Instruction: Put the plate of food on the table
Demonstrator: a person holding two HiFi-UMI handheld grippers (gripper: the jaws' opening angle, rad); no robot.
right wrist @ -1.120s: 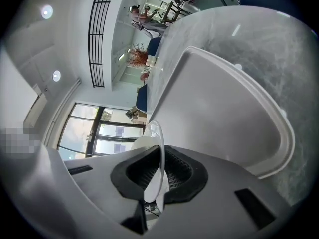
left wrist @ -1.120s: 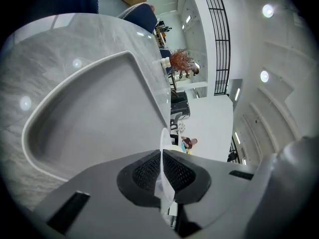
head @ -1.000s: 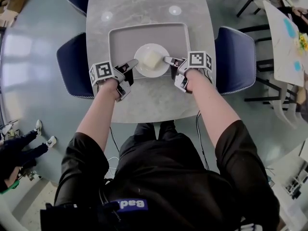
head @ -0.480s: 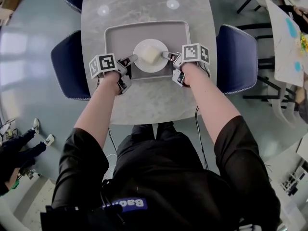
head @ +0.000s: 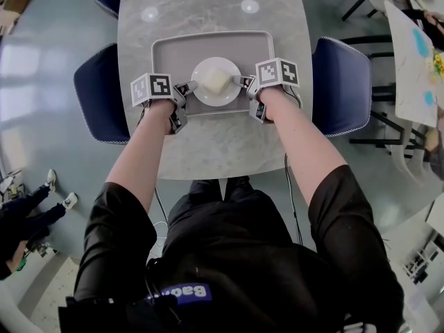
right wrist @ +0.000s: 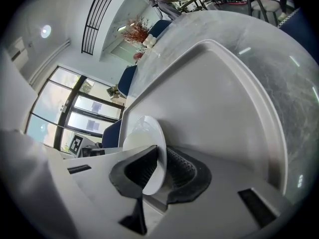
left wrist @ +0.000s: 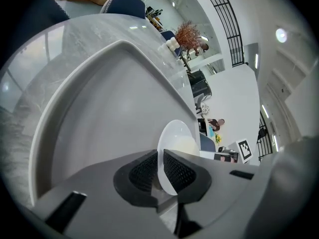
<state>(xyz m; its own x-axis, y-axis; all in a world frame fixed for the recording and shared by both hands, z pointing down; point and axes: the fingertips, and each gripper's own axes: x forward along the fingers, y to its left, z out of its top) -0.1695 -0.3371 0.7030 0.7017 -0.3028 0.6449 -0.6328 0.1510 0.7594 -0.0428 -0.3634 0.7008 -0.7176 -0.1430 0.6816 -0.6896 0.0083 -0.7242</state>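
Both hand-held grippers have edged inward since a second ago. Left hand-held gripper and right hand-held gripper are each clamped on opposite rims of the white plate. Pale food block sits centred on it. Plate is over the middle of the grey tray; I can't tell if it's lifted off it yet. I read this as grasp done, transfer pending. Next: raise both sides evenly, keep it level, clear the tray rim, set down on bare tabletop.

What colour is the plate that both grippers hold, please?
White; the plate shows best in the head view.
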